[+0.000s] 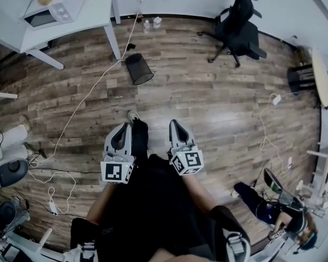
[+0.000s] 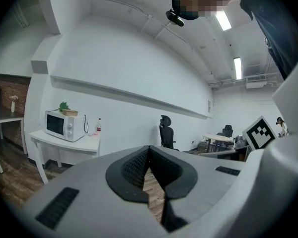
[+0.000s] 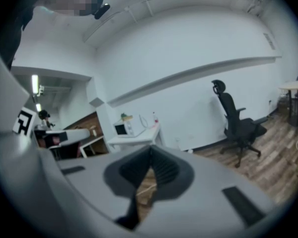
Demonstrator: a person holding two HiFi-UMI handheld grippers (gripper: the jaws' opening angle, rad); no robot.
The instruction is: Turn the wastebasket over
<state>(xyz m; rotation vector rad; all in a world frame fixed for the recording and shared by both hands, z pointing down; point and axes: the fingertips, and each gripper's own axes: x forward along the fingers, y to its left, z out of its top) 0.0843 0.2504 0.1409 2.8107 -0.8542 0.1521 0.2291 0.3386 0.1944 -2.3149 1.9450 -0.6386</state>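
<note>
Across the room runs a floor [image 1: 208, 108] of brown wood planks, seen from above. At the upper left stands a white table [image 1: 93, 10], and a black office chair [image 1: 238, 29] sits on its castors by the far wall at the upper right. At the bottom of the head view are the person's dark-clad legs [image 1: 147, 201], with one shoe [image 1: 132, 115] showing between the two grippers. The left gripper [image 1: 123, 126] and the right gripper [image 1: 175, 122] are held side by side in front of the body, both pointing out over the floor, each with its marker cube nearest the camera. In its own view the left gripper's black pads meet in a narrow closed line with nothing caught between them, only floor planks showing below. The right gripper's own view shows the same: jaws drawn together and empty. The black mesh wastebasket [image 1: 139, 69] sits on the floor well ahead of both grippers, near the table's leg, its wider end toward the person; whether it stands or lies on its side cannot be told. A white microwave [image 1: 46, 16] rests on the table. A white cable [image 1: 93, 89] trails from the wall past the wastebasket toward the lower left. Two small bottles [image 1: 151, 23] stand on the floor by the wall.
</note>
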